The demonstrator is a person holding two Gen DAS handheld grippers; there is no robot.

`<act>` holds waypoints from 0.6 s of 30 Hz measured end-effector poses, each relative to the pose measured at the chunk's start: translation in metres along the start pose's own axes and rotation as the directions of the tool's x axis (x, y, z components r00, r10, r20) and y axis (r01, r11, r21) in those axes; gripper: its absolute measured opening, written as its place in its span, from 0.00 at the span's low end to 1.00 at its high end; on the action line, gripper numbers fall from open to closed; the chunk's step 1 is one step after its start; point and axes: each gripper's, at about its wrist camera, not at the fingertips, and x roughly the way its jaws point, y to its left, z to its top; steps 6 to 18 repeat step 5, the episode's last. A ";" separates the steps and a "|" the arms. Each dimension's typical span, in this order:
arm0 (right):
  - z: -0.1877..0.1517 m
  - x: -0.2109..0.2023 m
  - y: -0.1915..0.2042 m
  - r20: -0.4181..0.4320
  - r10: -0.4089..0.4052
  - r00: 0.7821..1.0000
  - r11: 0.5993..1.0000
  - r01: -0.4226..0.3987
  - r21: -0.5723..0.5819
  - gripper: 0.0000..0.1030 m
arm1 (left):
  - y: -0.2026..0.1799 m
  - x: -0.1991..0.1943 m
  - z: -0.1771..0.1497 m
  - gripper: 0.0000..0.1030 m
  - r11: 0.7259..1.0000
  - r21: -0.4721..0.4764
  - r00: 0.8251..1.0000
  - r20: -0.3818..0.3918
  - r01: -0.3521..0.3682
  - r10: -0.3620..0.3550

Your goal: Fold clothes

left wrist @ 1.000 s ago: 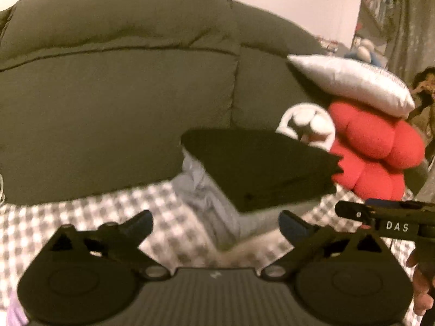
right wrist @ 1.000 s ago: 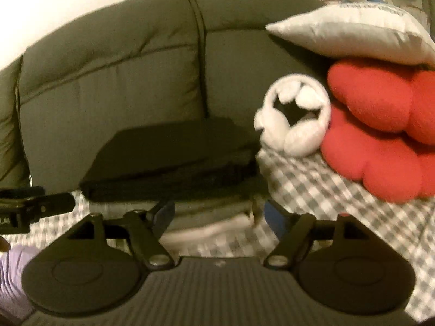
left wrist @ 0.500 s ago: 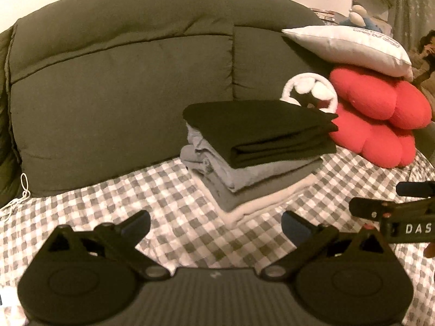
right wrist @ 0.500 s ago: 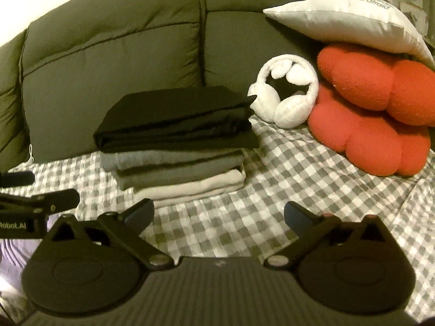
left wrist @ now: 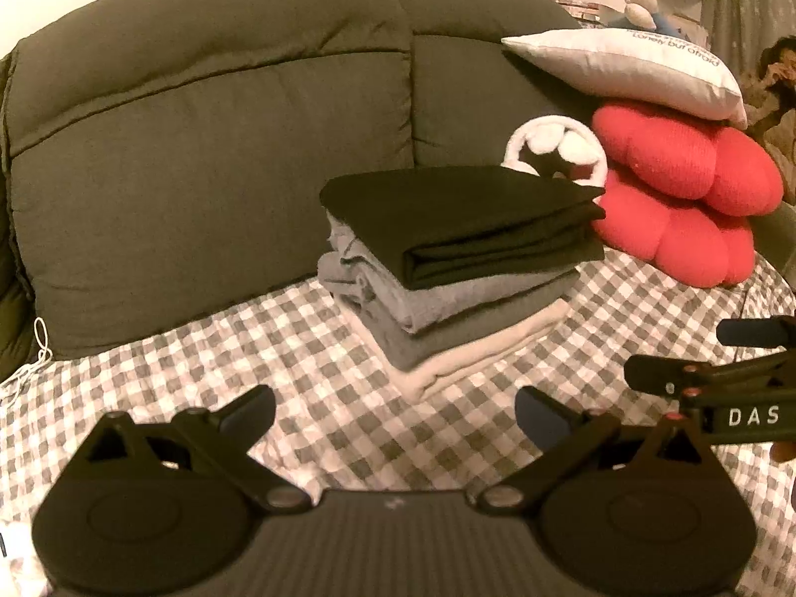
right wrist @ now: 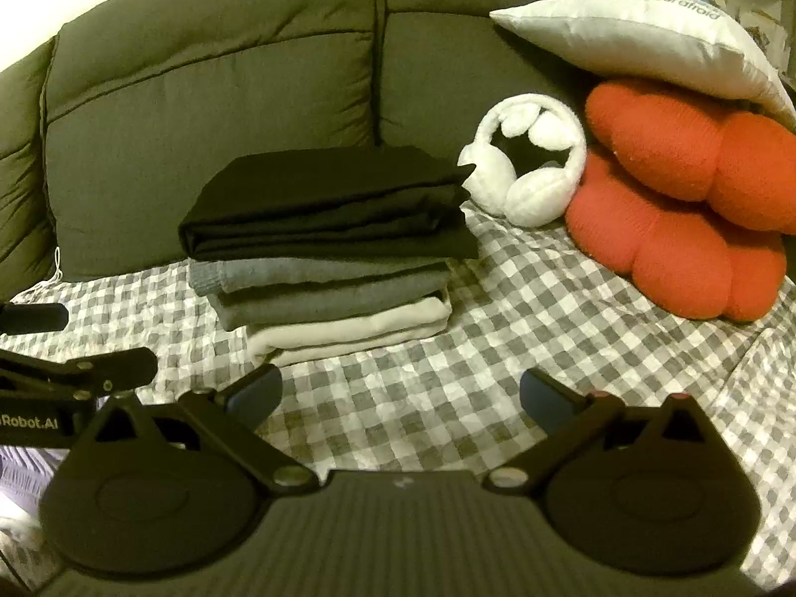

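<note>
flanking folded stack (right wrist: 328,248): white earmuffs (right wrist: 527,169), red cushion (right wrist: 696,209) just right; both tools (left wrist: 395,413) (right wrist: 400,393) wide open, empty

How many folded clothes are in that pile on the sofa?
4, stacked: a black one on top, a grey one under it, a darker grey one below, and a cream one at the bottom. Thin ones between could be hidden.

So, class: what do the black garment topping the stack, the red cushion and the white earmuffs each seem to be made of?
Black garment: probably a smooth, matte woven or fine knit cloth; it folds in crisp flat layers without sheen.
Red cushion: likely plush fleece over soft stuffing; fuzzy surface, rounded bulging lobes.
White earmuffs: apparently fluffy fleece or faux fur; soft blurred edges, thick padding.
</note>
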 end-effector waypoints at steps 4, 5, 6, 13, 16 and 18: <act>-0.001 0.003 -0.001 -0.004 0.004 1.000 1.000 -0.004 0.003 1.00 | -0.002 0.003 0.000 0.99 1.000 0.007 1.000 -0.005 -0.003 0.003; -0.002 0.004 -0.002 -0.005 0.004 1.000 1.000 -0.004 0.006 1.00 | -0.003 0.004 -0.001 0.99 1.000 0.008 1.000 -0.007 -0.003 0.003; -0.002 0.004 -0.002 -0.005 0.004 1.000 1.000 -0.004 0.006 1.00 | -0.003 0.004 -0.001 0.99 1.000 0.008 1.000 -0.007 -0.003 0.003; -0.002 0.004 -0.002 -0.005 0.004 1.000 1.000 -0.004 0.006 1.00 | -0.003 0.004 -0.001 0.99 1.000 0.008 1.000 -0.007 -0.003 0.003; -0.002 0.004 -0.002 -0.005 0.004 1.000 1.000 -0.004 0.006 1.00 | -0.003 0.004 -0.001 0.99 1.000 0.008 1.000 -0.007 -0.003 0.003; -0.002 0.004 -0.002 -0.005 0.004 1.000 1.000 -0.004 0.006 1.00 | -0.003 0.004 -0.001 0.99 1.000 0.008 1.000 -0.007 -0.003 0.003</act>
